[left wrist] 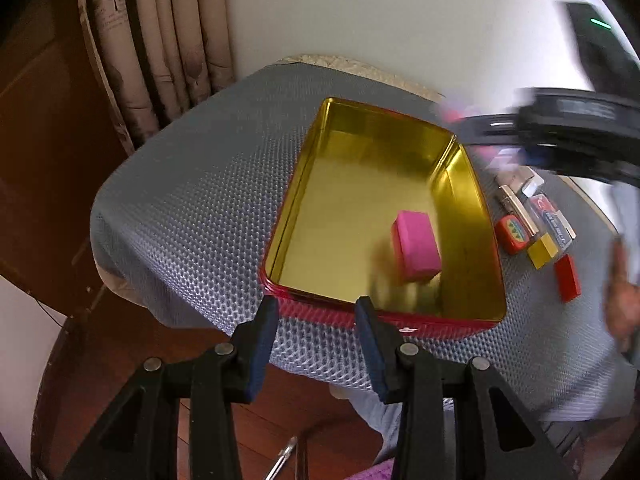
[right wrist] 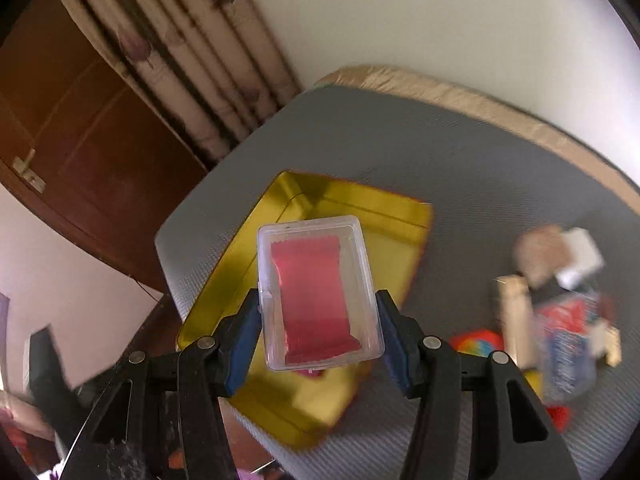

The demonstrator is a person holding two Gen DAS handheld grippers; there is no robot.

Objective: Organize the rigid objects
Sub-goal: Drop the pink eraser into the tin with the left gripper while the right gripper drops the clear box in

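The counter (left wrist: 192, 208) is covered with a grey mat with a raised dot texture, and behind it there is a white wall, a patterned curtain (left wrist: 160, 40) and a dark wooden door (right wrist: 80, 128). On the mat stands an open tin box (left wrist: 360, 168), gold inside and red outside, in the middle of the counter. Inside it, near the near right corner, lies a pink block (left wrist: 416, 246). To the right of the box, just beside its wall, a group of small things lies on the mat: a flat packet with red and blue print (left wrist: 550, 216), a red-orange item with green marks (left wrist: 514, 234), a yellow block (left wrist: 543, 252) and a red block (left wrist: 568, 278); in the right wrist view this group is too blurred to tell apart. The right tongs (right wrist: 318, 320) pinch a clear plastic case (right wrist: 318, 292) by its two long sides, and it hangs above the tin box; a red packet is inside the case. The left tongs (left wrist: 316, 312) are spread and hold nothing, at the near wall of the box.
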